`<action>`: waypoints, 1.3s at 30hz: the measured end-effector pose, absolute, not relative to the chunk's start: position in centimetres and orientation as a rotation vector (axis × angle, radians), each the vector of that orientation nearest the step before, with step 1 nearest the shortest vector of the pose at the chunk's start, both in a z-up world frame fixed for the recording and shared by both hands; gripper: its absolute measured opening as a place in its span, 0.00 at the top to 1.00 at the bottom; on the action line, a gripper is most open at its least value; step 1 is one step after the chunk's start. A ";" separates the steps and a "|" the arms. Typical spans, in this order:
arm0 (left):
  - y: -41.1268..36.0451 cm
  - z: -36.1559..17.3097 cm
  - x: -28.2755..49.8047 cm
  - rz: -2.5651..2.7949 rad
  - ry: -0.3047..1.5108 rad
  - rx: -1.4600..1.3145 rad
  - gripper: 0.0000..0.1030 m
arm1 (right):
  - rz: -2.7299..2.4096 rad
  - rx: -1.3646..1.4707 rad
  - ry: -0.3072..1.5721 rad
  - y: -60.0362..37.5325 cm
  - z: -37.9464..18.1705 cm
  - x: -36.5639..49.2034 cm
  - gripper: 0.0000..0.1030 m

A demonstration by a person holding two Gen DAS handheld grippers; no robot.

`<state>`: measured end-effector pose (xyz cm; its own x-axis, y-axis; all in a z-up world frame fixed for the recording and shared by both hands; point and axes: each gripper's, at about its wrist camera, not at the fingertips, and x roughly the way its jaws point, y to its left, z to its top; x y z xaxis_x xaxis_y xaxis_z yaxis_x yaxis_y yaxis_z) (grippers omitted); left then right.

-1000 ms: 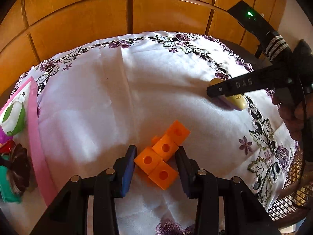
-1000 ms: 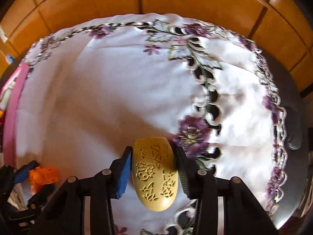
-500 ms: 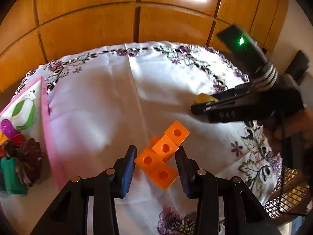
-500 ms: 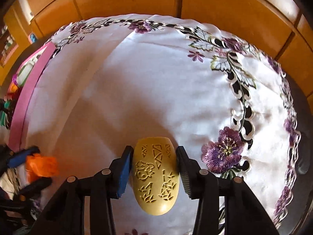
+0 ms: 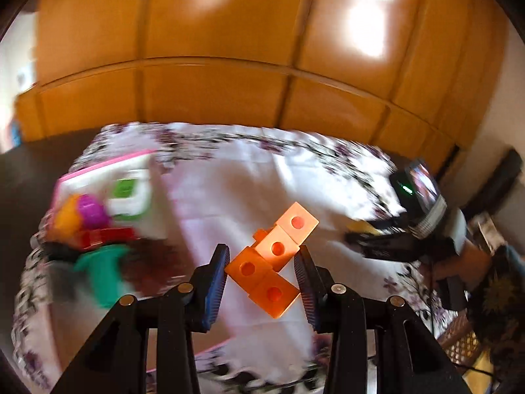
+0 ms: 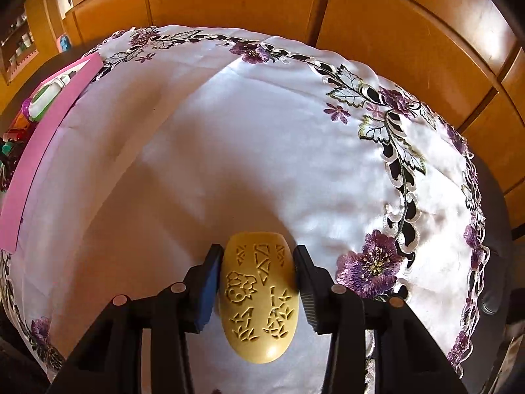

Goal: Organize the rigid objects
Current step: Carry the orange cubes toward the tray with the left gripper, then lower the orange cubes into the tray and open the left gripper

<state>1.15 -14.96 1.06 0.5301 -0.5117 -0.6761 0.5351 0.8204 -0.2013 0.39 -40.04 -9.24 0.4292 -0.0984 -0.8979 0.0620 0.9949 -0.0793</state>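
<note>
My left gripper (image 5: pixel 261 262) is shut on an orange piece of joined cubes with round holes (image 5: pixel 272 262) and holds it above the white embroidered tablecloth (image 5: pixel 229 190). My right gripper (image 6: pixel 257 269) is shut on a yellow oval object with carved patterns (image 6: pixel 259 295), held above the cloth (image 6: pixel 229 138). In the left wrist view the right gripper (image 5: pixel 387 246) shows at the right, a hand behind it. A pink-edged box (image 5: pixel 108 170) with toys stands at the left; its pink rim also shows in the right wrist view (image 6: pixel 42 138).
The box holds a purple and orange toy (image 5: pixel 82 213), a red piece (image 5: pixel 105 236), a green piece (image 5: pixel 101 269) and a white-green item (image 5: pixel 126 193). Wooden panels (image 5: pixel 229 49) rise behind the table. A wicker basket (image 5: pixel 459 344) sits low at the right.
Both grippers have lifted with their objects. The left view has swung left and up, so the box of toys is now nearer and the picture is blurred. The right gripper has drawn back.
</note>
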 end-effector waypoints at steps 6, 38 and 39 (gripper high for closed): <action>-7.3 0.3 2.9 -0.412 0.813 -0.058 0.60 | -0.105 -0.053 1.119 -39.9 -9.3 0.3 0.58; -2.2 -2.9 2.7 -0.142 0.837 0.005 0.48 | -0.115 -0.079 1.118 -39.8 -9.1 0.3 0.58; -2.2 -2.5 2.5 -0.144 0.825 0.007 0.47 | -0.116 -0.080 1.118 -39.8 -9.1 0.3 0.58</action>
<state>2.52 -2.24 -2.48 0.6694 -0.1250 -0.7323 0.1302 0.9902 -0.0500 0.25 -39.80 -9.08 0.4328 -0.1331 -0.8916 0.0529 0.9911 -0.1222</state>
